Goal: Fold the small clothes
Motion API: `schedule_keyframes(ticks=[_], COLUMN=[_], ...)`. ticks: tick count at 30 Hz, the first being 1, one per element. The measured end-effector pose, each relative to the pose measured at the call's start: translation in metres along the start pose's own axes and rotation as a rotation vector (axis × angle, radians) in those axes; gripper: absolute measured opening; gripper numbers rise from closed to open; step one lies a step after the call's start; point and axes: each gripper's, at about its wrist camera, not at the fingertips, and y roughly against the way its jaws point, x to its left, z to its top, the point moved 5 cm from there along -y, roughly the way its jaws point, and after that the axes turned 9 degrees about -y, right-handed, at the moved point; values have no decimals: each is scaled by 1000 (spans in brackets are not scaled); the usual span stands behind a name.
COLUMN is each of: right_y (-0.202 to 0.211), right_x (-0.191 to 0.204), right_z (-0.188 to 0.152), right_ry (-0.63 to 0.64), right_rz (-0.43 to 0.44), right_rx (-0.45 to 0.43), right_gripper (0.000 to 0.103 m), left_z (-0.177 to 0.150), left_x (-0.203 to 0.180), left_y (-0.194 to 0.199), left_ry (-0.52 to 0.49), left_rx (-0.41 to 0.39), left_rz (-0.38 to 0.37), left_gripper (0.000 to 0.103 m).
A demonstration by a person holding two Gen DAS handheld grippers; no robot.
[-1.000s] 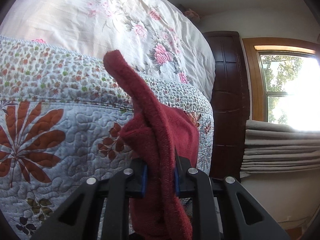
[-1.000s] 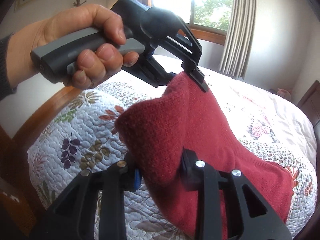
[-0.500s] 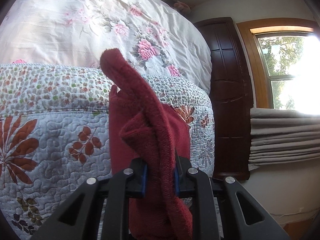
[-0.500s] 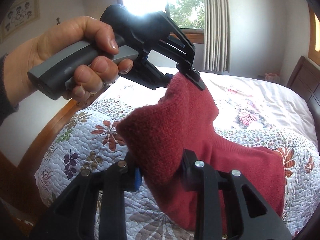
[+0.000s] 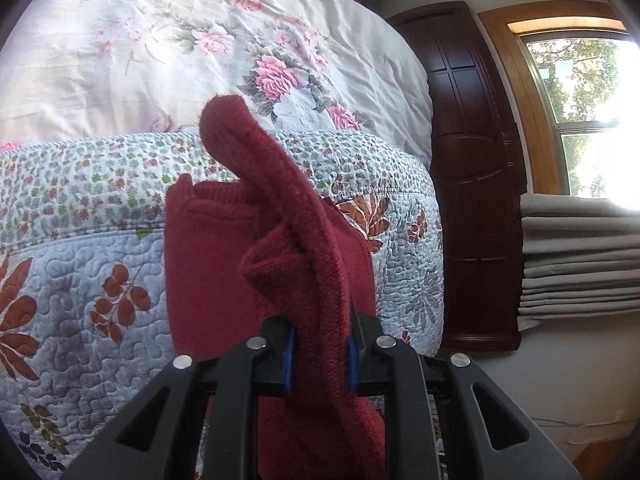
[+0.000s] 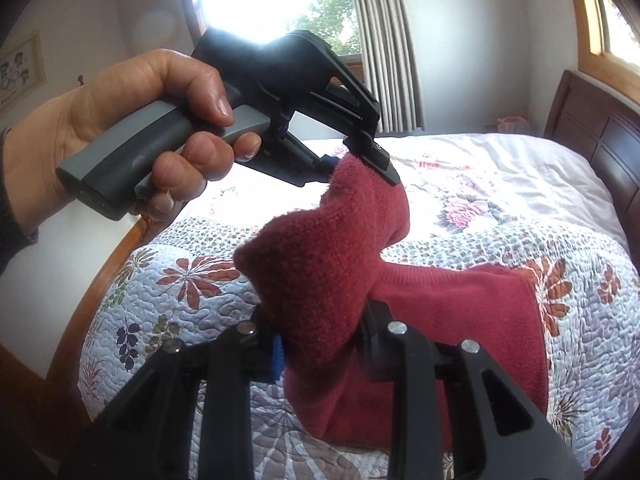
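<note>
Both tools are clamped on the same red sweater (image 6: 452,320). From the left wrist camera, the left tool (image 5: 319,354) has its two jaws pressed together on a thick fold of the knit, and blue pads (image 5: 289,356) show at the inner side of the fingers. A rounded edge of the cloth rises up and to the left above the jaws, and a flat part of the sweater (image 5: 208,264) hangs behind it, in front of the quilt (image 5: 80,280). From the right wrist camera, the right tool (image 6: 320,354) grips another bunched corner of the sweater between its jaws; a blue pad is visible on the left finger.

In that same view the left tool (image 6: 362,162) shows from the side, higher up and further away, with its tips closed on the top edge of the sweater. A hand (image 6: 132,132) holds its grey handle, the fingers wrapped around it, and a dark sleeve is at the wrist. Between the two tools the cloth is lifted into a ridge, while the rest of it lies spread on the bed to the right, touching the quilt.

The quilt is pale blue with red and brown leaf shapes and a border of small flowers. Beyond it lies a cream cover with pink roses (image 5: 276,76). A dark wooden headboard (image 5: 472,160) stands at the far end, and a window with a wooden frame (image 5: 532,96) is beside it. Grey curtains (image 6: 384,52) hang by another bright window.
</note>
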Motion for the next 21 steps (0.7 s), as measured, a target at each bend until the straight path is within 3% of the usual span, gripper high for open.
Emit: schedule_keyframes(ticks=[21], right_y=[7], right_x=[-120], right_z=[-37], right_ry=[-243], right_rz=[18], right_rx=[25], right_gripper=[25], left_z=[11], left_x=[-50], left_y=[-125], left_ry=[-31], left_rx=[167], left_rz=[209], left_gripper=[19])
